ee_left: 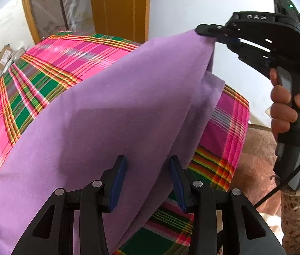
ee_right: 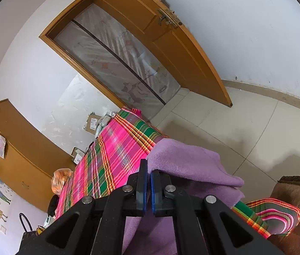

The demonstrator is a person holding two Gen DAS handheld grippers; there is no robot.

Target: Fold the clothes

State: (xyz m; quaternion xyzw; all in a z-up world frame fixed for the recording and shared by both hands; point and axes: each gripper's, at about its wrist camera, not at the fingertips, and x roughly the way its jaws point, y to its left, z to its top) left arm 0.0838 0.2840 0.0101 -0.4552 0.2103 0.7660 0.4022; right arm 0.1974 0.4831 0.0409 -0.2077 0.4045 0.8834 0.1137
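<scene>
**Purple cloth lifted at one corner, fold not yet laid flat**

Blue-padded fingers (ee_left: 118, 182) of the left gripper (ee_left: 147, 182) stand wide apart, with the purple cloth (ee_left: 99, 114) hanging between them; they do not seem to press it, so this gripper holds nothing, as far as I can judge. Further out, the right gripper (ee_left: 206, 31) has its fingers closed almost together on the upper corner of the cloth and holds it high. In the right wrist view the same pads (ee_right: 142, 189) show only a thin gap, and purple fabric lies at their tips.

From this raised corner the cloth falls in doubled layers down to the pink and green checked cover (ee_left: 50, 63) of the bed, where its lower part rests. At least one fold seems already made, because two layers hang together. What remains, in my judgement, is to lay the cloth down flat and to fold it smaller.
</scene>
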